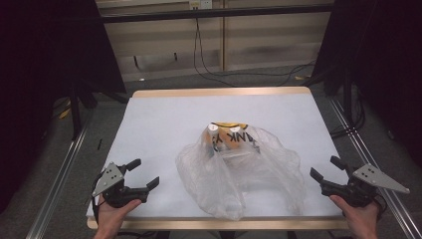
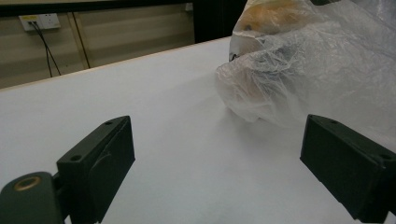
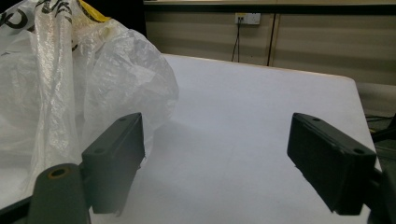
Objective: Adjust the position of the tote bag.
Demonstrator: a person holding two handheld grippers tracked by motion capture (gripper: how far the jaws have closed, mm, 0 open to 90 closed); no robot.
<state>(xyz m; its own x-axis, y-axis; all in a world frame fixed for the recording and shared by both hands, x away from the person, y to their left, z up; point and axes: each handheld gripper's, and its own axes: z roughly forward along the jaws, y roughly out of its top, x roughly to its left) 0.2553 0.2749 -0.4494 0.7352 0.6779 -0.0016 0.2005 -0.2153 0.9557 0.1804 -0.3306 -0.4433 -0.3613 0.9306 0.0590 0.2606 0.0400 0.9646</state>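
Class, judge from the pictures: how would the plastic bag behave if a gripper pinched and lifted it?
The bag looks thin and crinkled, so probably floppy and light. Its film seems glossy, so perhaps slippery. Something orange sits inside and may shift or sag.

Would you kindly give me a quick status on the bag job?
Both hand-held grippers, left and right, open, empty. Plastic bag mid-table between them, untouched. Nothing in the way.

A clear, crinkled plastic bag (image 1: 239, 174) is lying slumped near the middle of the white table (image 1: 159, 124), toward the person's edge. Its thin film is spreading wide and loose at the near side and bunching up at the far side. Black lettering and a yellow patch are showing on its upper part, and something orange and white is sitting inside, blurred by the film.
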